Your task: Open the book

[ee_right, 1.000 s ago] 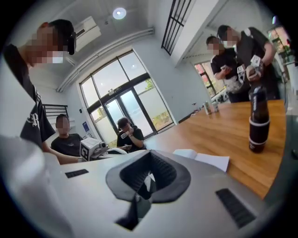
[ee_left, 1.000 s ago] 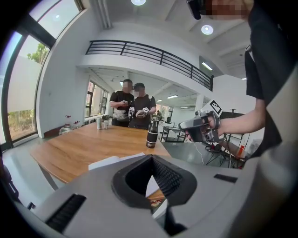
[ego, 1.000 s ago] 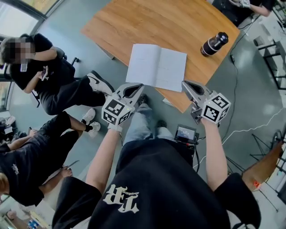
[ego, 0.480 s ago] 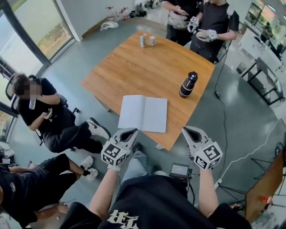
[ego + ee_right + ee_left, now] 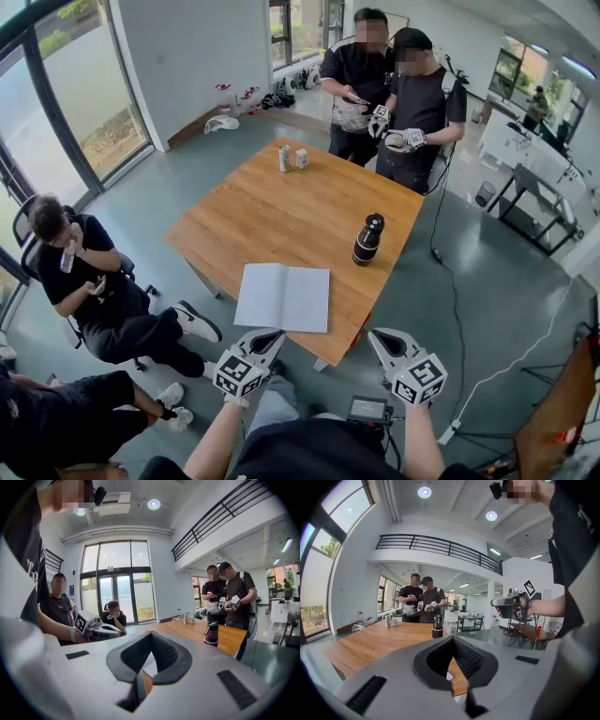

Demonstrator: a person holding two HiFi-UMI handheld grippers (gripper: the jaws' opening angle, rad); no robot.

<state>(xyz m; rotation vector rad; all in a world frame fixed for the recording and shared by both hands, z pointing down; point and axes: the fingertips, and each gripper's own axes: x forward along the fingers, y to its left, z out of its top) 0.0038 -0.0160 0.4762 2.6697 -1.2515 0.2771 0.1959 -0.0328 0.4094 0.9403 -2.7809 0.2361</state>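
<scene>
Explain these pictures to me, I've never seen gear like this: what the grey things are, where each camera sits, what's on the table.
No robot: a person holds a left gripper and a right gripper. The wide picture comes from a camera on the person's head; the other two from cameras riding on each gripper, looking along its jaws. Both pairs of jaws are together, holding nothing. On the wooden table: an open book, a dark bottle, two small cans.

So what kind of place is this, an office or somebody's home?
Most likely an open office or lab hall, not a home: a mezzanine railing overhead, tall glass windows, and a black-framed desk beyond the wooden table.
</scene>
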